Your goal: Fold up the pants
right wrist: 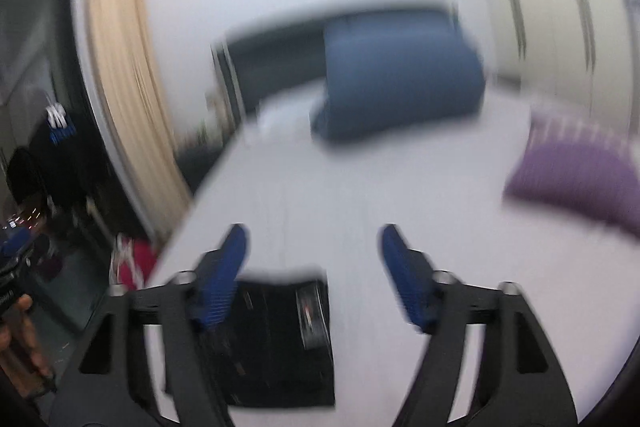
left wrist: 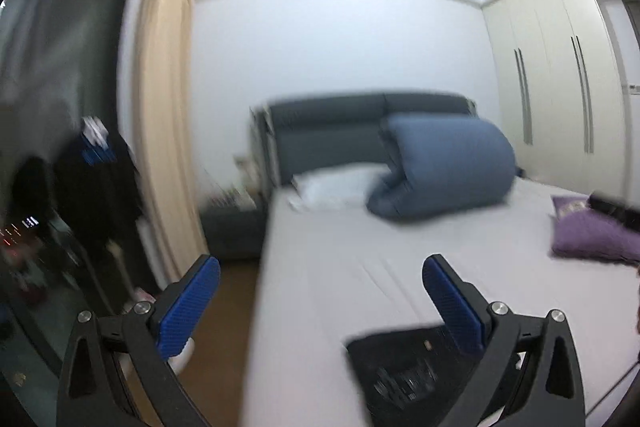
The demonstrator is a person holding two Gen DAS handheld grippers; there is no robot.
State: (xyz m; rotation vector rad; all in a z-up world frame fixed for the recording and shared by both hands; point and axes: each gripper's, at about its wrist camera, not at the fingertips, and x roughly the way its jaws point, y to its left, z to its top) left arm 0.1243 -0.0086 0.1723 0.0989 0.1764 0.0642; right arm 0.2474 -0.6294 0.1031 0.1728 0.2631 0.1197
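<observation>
Left wrist view: left claw (left wrist: 320, 301) has its blue pads spread wide apart, nothing btwn them. Just past the pad at 3 o'clock, low in frame at abt 5 o'clock, lie the pants (left wrist: 404, 367): a dark, compact, roughly rectangular bundle flat on the bed (left wrist: 332, 267), near its front edge. Pads don't touch the fabric.

Right wrist view, heavily blurred: right claw (right wrist: 314, 273) also stands wide apart and empty. Same pants sit below it, at abt 7 o'clock from centre, partly behind the pad at 9 o'clock; looks apart from it, tho blur makes contact hard to rule out.

Further out: a rolled blue duvet (left wrist: 444, 171) at 12 o'clock by the grey headboard (left wrist: 328, 139), white pillow (left wrist: 340, 187) beside it, purple cushion (left wrist: 592, 231) at 3 o'clock, wardrobe (left wrist: 560, 75) at 2, beige curtain (left wrist: 164, 131) at 10.

Progress, my read: folding looks basically done, since the pants are a tidy small packet w/ no legs trailing & neither claw holds anything. Left, if anything: a final press or squaring of edges. Can't check the fold's neatness thru the blur.
</observation>
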